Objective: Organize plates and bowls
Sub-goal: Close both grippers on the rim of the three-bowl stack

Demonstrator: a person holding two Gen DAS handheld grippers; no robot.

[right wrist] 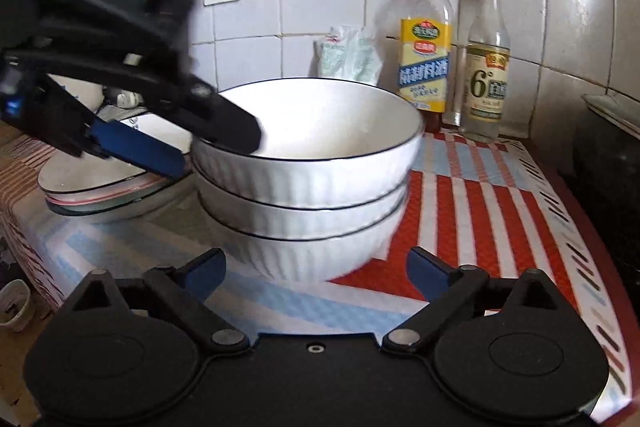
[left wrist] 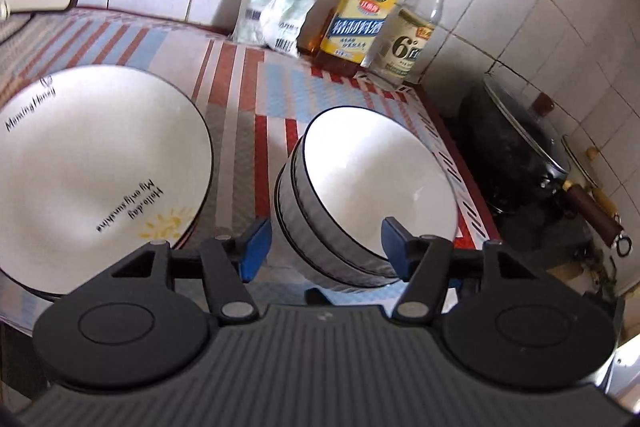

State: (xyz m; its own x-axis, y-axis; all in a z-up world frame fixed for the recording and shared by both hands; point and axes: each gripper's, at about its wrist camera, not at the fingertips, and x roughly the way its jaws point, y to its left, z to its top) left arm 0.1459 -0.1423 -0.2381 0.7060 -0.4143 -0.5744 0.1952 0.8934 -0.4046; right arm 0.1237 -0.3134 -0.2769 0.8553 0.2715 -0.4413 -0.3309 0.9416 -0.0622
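Flanking bowls (left wrist: 368, 187): plates (left wrist: 96, 163), bottles (left wrist: 360, 11).

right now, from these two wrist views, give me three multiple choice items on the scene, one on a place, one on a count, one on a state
1. Where does the plate stack sit relative to the bowl stack in the left wrist view?
A. on its left
B. on its right
C. on top of it

2. How many bowls are nested in the bowl stack?
A. one
B. three
C. five

3. How does the left gripper stand?
A. shut on a bottle
C. shut on a plate
B. open, astride the near rim of the top bowl

Key: 1 A, the plates lie left of the bowls on the striped mat. 2 B, the right wrist view shows three dark-edged rims one above another. 3 B, one finger is inside the bowl and one outside, with a gap.
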